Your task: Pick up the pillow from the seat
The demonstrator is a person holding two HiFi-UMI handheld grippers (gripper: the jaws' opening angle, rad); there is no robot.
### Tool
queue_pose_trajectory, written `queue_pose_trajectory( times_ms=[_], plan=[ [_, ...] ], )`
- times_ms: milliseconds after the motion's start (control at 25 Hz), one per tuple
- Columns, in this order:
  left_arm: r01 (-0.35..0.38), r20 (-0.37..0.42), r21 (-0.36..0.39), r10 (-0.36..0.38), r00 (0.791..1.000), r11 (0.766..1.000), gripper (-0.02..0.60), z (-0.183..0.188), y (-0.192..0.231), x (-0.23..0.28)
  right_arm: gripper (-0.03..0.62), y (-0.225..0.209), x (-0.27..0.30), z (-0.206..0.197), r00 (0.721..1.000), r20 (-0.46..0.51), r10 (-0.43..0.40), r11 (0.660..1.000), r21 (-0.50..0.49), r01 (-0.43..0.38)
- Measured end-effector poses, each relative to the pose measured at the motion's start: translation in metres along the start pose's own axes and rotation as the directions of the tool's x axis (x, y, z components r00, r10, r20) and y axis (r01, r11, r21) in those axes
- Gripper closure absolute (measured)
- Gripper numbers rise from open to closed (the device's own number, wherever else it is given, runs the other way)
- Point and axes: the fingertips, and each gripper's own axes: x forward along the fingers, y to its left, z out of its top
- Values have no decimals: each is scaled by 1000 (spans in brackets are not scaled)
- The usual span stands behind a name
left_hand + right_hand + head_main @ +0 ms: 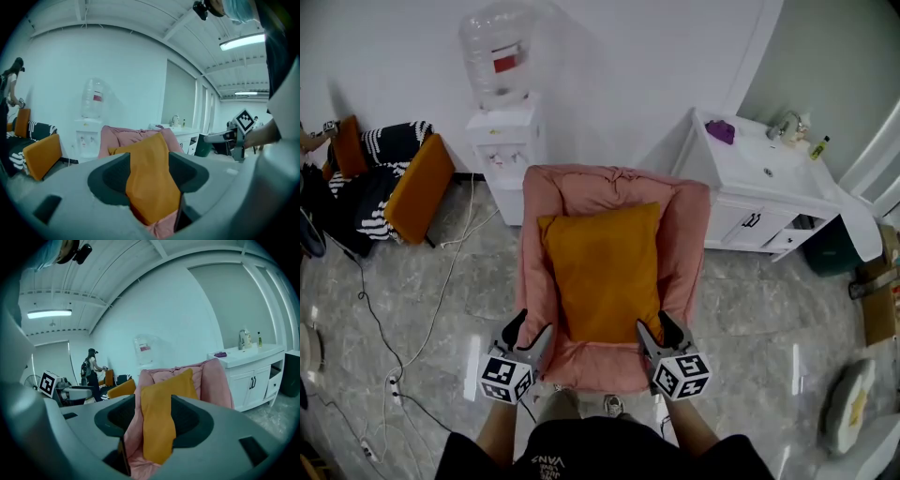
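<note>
Left gripper [532, 330], right gripper [657, 328]: jaws apart, empty, near pillow [605, 272] on seat [581, 192]. Ceiling lamp [241, 41] only in gripper views.

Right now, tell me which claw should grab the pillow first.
Right, probably. The right claw sits open at a front corner of the pillow; the left claw, also open, stands farther out, by the edge of the seat.

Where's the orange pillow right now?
Centre of the head view, the pillow lies on the pink seat, just beyond the left gripper and right gripper.
</note>
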Motion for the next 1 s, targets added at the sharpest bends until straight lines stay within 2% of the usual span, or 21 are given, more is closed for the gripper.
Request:
queue_pose_trajectory(
  times_ms=[160,400,640,1000],
  plan=[
    [71,-18,36,-70,997,997,321,-1,21,42,372,-17,25,-4,997,8,-83,996,21,82],
    [141,-72,45,-137,988,989,321,-17,45,95,373,-46,62,-18,987,-19,-160,986,50,161],
    [156,-116,36,-151,982,987,321,-39,72,140,372,-75,97,-32,979,-38,-200,978,52,202],
    [155,-133,-30,-158,978,987,319,-69,97,194,367,-118,138,-39,973,-61,-222,975,1,222]
  ],
)
